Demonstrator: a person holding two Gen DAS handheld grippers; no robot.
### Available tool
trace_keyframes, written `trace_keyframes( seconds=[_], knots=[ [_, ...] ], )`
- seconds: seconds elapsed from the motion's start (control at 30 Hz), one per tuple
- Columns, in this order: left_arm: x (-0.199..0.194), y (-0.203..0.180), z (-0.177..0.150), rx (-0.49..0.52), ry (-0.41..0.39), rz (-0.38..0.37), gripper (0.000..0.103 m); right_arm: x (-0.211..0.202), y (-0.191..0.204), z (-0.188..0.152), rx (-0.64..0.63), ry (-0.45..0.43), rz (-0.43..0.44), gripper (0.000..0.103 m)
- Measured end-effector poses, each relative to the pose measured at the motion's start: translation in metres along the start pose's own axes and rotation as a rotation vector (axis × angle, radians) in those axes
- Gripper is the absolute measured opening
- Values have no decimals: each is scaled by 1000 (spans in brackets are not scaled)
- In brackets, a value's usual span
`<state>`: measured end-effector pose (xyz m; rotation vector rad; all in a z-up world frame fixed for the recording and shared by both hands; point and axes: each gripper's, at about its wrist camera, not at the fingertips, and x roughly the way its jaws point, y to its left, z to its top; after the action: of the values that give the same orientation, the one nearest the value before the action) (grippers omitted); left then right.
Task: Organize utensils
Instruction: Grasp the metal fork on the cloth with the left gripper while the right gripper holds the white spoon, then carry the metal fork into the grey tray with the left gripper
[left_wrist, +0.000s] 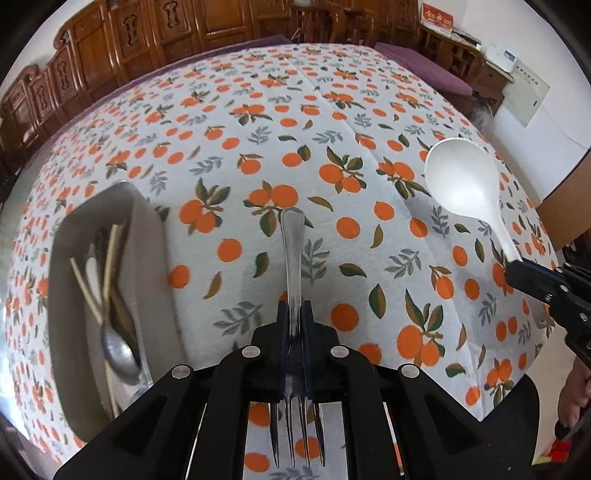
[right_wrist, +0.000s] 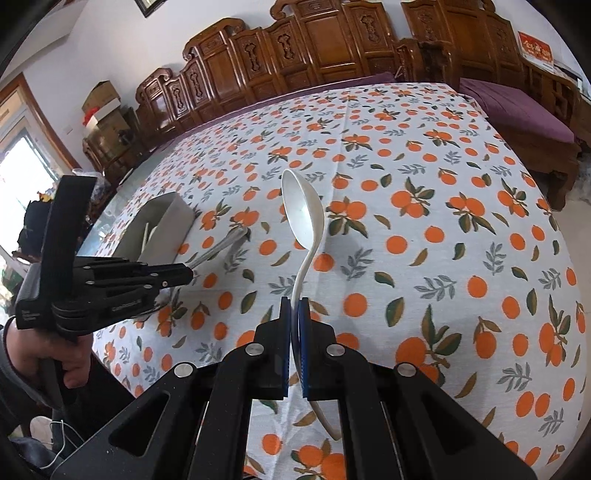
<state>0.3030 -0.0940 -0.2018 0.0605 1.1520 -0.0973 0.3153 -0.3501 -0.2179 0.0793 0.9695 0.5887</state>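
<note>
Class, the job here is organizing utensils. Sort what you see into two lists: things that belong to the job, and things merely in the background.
Belongs to the job:
- metal fork
- white spoon
- grey tray holding a metal spoon and chopsticks

Merely background:
- carved wooden furniture
- purple cushion
- cardboard boxes

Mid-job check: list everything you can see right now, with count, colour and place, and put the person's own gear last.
Clear plastic fork: one, transparent, clamped in the left gripper, tines toward the camera.
White plastic serving spoon: one, white, clamped by its handle in the right gripper, bowl held above the table.
Grey rectangular utensil tray: one, grey, on the table's left part.
Metal spoon: one, silver, inside the tray.
Wooden chopsticks: a few, pale wood, inside the tray; exact count unclear.
Orange-print tablecloth: one, white with oranges and leaves, covering the table.
Carved wooden benches: brown, behind the table.
Left gripper: black, shut on the fork.
Right gripper: black, blue pads, shut on the spoon.
Left hand: gripping the left handle.
</note>
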Motion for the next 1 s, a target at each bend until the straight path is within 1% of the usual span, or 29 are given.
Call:
trace_keyframes(
  seconds=[0.2, 0.47, 0.8, 1.0],
  knots=[
    [-16, 7, -2, 10, -34, -12, 6, 1, 12, 2, -14, 0, 10, 5],
    [-39, 25, 0, -11, -82, -32, 6, 4, 34, 8, -41, -3, 17, 5],
    [-72, 71, -7, -61, -149, -34, 6, 16, 68, 25, -73, -3, 34, 5],
    [-77, 100, -13, -92, -162, -20, 6, 27, 90, 33, -96, 7, 41, 5]
  ],
)
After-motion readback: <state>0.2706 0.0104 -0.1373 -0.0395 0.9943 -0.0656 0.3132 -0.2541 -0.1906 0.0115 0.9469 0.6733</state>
